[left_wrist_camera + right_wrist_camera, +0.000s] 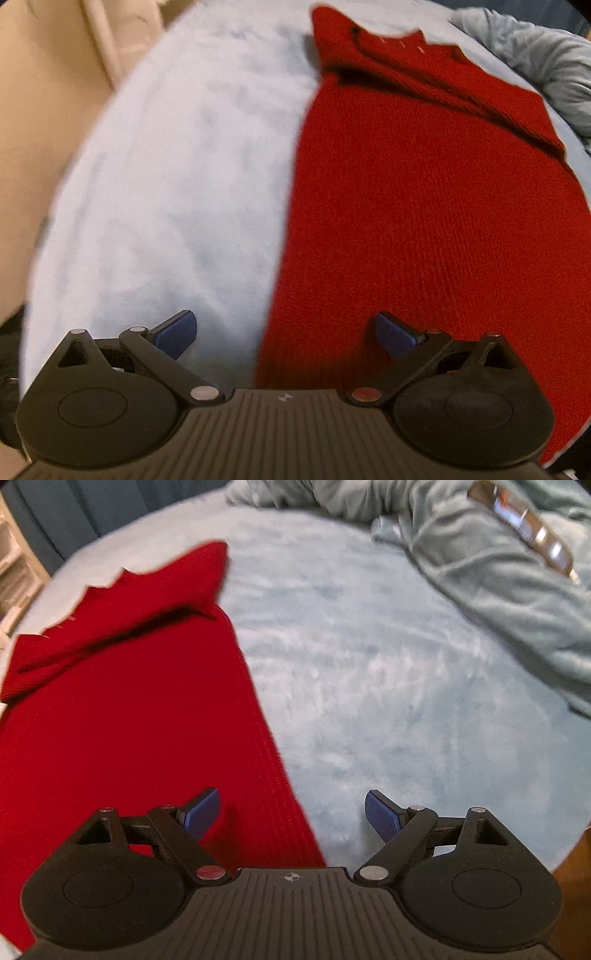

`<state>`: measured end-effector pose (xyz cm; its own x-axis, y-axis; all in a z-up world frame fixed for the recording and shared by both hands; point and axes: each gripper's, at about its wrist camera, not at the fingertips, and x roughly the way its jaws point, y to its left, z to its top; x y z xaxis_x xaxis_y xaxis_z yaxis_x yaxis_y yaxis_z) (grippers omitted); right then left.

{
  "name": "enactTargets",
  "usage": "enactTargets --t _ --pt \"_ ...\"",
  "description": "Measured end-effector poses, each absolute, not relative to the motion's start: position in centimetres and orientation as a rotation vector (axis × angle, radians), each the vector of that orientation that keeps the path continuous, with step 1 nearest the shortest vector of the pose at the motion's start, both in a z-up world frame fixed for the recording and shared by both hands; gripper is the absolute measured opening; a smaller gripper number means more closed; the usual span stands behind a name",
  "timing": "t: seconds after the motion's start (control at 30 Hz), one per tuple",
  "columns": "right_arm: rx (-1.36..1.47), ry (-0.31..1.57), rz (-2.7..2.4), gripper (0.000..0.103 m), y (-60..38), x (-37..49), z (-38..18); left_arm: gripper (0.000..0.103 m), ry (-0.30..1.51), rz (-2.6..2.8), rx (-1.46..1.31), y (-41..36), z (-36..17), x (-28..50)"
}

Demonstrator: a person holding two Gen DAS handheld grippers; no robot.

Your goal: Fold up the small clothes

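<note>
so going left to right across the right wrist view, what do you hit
red knit garment → bare light blue fuzzy bed cover → crumpled grey-blue blanket with a shiny object lying on it

I read this as a home bedroom: fuzzy pale-blue bedspread (369, 672), crumpled blanket (498, 590), beige wall (44, 110).
</note>
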<state>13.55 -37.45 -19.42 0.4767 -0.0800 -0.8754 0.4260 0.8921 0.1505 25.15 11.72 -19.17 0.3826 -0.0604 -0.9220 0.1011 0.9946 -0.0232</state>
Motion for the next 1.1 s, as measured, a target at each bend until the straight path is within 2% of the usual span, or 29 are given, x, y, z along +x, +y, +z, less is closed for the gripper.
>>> enactTargets --t 0.13,0.27,0.3,0.33,0.37,0.4,0.43,0.6,0.77,0.93,1.1 --pt "0.466 1.136 -0.289 0.09 -38.2 14.7 -22.2 0.103 1.228 -0.214 0.009 11.3 -19.6 24.6" --pt "0.433 1.153 -0.195 0.09 -36.2 12.6 -22.3 0.102 1.255 -0.288 -0.014 11.3 -19.1 22.8" --pt "0.435 1.168 -0.178 0.086 -35.6 11.8 -22.2 0.09 1.256 -0.28 -0.031 11.5 -18.8 22.3" --pt "0.434 1.183 -0.164 0.081 -35.0 11.1 -22.1 0.064 1.247 -0.251 -0.031 11.7 -18.3 21.9" --pt "0.414 1.177 -0.162 0.055 -34.3 10.3 -21.6 0.048 1.232 -0.208 -0.014 11.9 -17.8 21.5" --pt "0.419 1.189 -0.148 0.025 -33.9 9.8 -21.4 0.016 1.228 -0.19 -0.038 12.4 -17.2 21.3" --pt "0.449 1.193 -0.148 0.017 -33.7 9.3 -21.2 0.013 1.226 -0.187 -0.116 13.3 -16.7 21.2" --pt "0.543 1.126 -0.159 0.013 -34.2 8.2 -18.5 0.011 1.144 -0.167 -0.229 14.3 -12.5 19.8" --pt "0.583 1.002 -0.117 0.012 -34.2 7.0 -12.9 0.008 1.054 -0.198 -0.248 13.1 -8.3 17.0" --pt "0.584 0.89 -0.076 0.01 -34.0 4.5 -8.4 0.006 1.014 -0.23 -0.241 12.9 -6.1 13.4" --pt "0.589 0.865 -0.045 0.009 -33.7 -0.5 -6.5 0.006 0.992 -0.255 -0.274 14.3 -4.8 7.8"
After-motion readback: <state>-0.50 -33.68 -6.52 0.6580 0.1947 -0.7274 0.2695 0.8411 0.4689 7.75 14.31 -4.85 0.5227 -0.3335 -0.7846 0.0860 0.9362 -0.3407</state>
